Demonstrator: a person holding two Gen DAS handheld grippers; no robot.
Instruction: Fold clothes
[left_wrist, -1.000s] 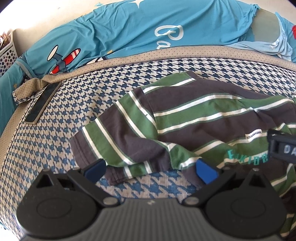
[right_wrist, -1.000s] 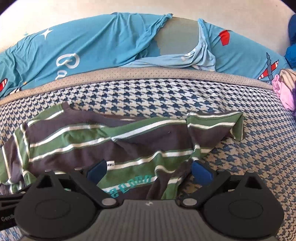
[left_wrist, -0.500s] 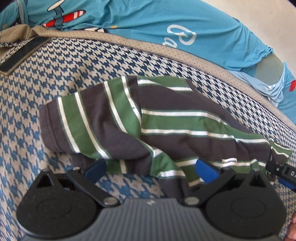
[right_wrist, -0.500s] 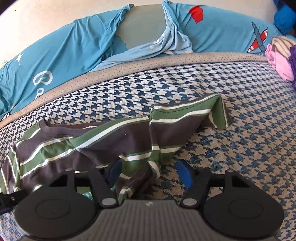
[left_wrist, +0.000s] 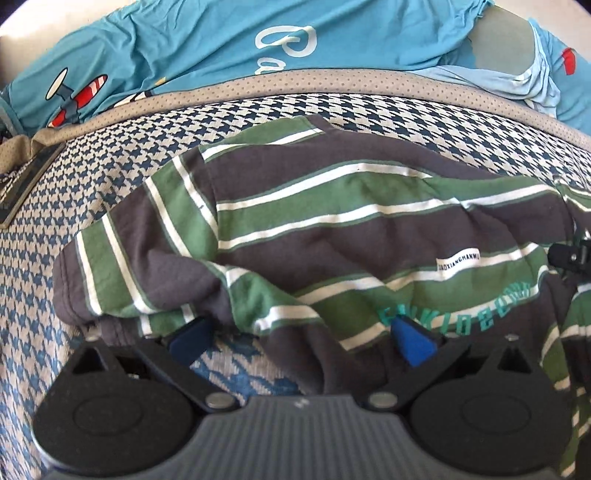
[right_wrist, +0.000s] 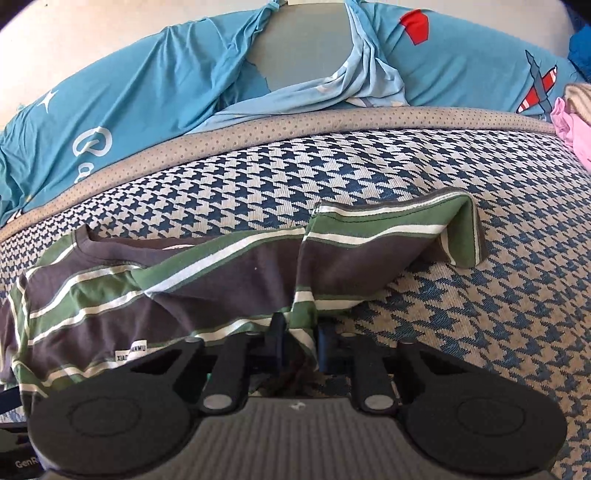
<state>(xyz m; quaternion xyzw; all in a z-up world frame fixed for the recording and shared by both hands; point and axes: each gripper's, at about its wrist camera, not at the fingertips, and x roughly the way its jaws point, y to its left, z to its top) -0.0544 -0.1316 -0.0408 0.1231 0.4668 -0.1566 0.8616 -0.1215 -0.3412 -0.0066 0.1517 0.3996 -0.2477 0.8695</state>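
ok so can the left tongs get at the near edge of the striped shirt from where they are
Probably yes. The left tongs are open, with the striped shirt's near edge bunched between the pads; nothing lies in the way. The right tongs are shut on its other end.

Shirt (left_wrist: 332, 229) lies crumpled on the mat (left_wrist: 110, 166), sleeves out to both sides. Quilt (left_wrist: 203, 48) bunched behind the mat's far edge. Left gripper (left_wrist: 299, 336) at shirt's near hem; right gripper (right_wrist: 297, 343) at its near edge, to the right.
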